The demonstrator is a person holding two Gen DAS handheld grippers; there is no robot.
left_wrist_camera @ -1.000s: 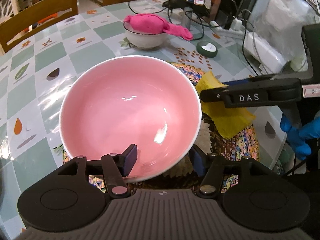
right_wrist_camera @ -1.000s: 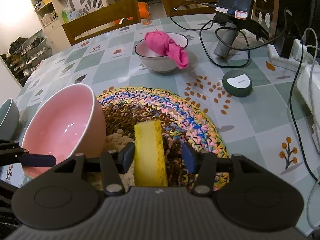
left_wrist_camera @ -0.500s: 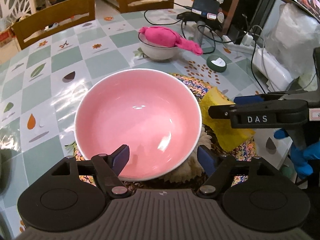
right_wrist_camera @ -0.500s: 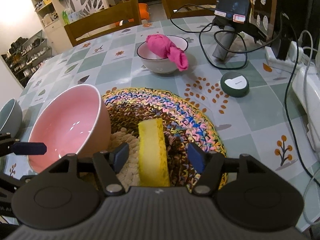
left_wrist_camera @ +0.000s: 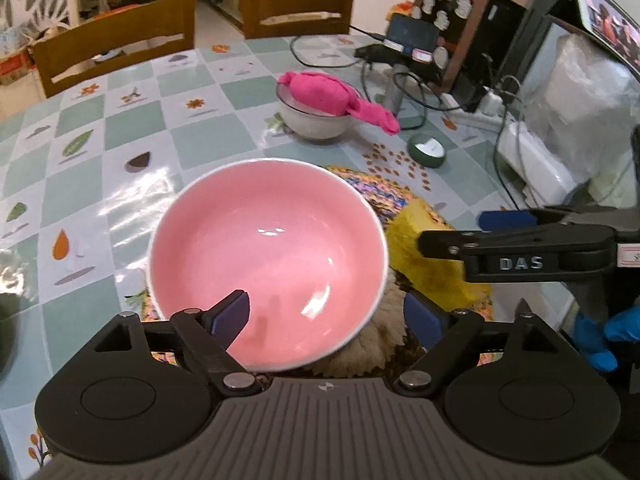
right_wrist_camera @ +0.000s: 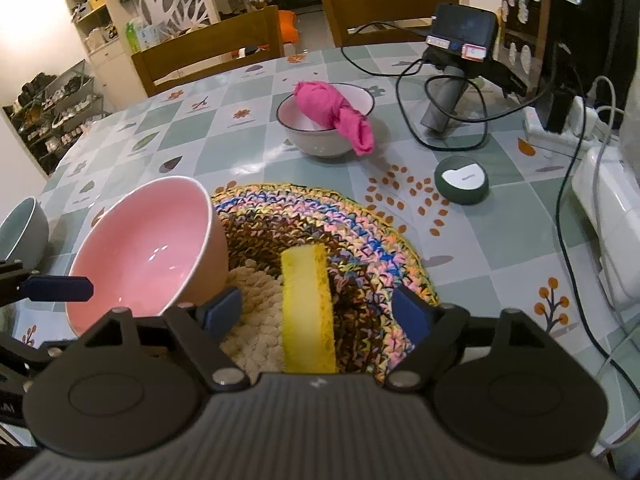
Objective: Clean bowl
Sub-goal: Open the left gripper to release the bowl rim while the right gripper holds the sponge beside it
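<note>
A pink bowl [left_wrist_camera: 268, 256] with a white rim sits on the left edge of a colourful woven mat [right_wrist_camera: 320, 224]; it also shows in the right wrist view [right_wrist_camera: 148, 252]. My left gripper [left_wrist_camera: 326, 314] is open, its fingers apart at the bowl's near rim, not clamping it. A yellow sponge [right_wrist_camera: 308, 312] lies on the mat, also seen in the left wrist view [left_wrist_camera: 428, 256]. My right gripper [right_wrist_camera: 318, 310] is open, its fingers either side of the sponge without touching it.
A white bowl [right_wrist_camera: 326, 136] holding a pink cloth [right_wrist_camera: 336, 114] stands further back. A round green device [right_wrist_camera: 462, 180], cables, a camera on a stand [right_wrist_camera: 456, 60] and a white power strip [right_wrist_camera: 608, 220] crowd the right. A grey bowl [right_wrist_camera: 22, 228] is at far left.
Both grippers opened: the left let go of the pink bowl's rim, the right let go of the sponge. Both have drawn back and up a little.
</note>
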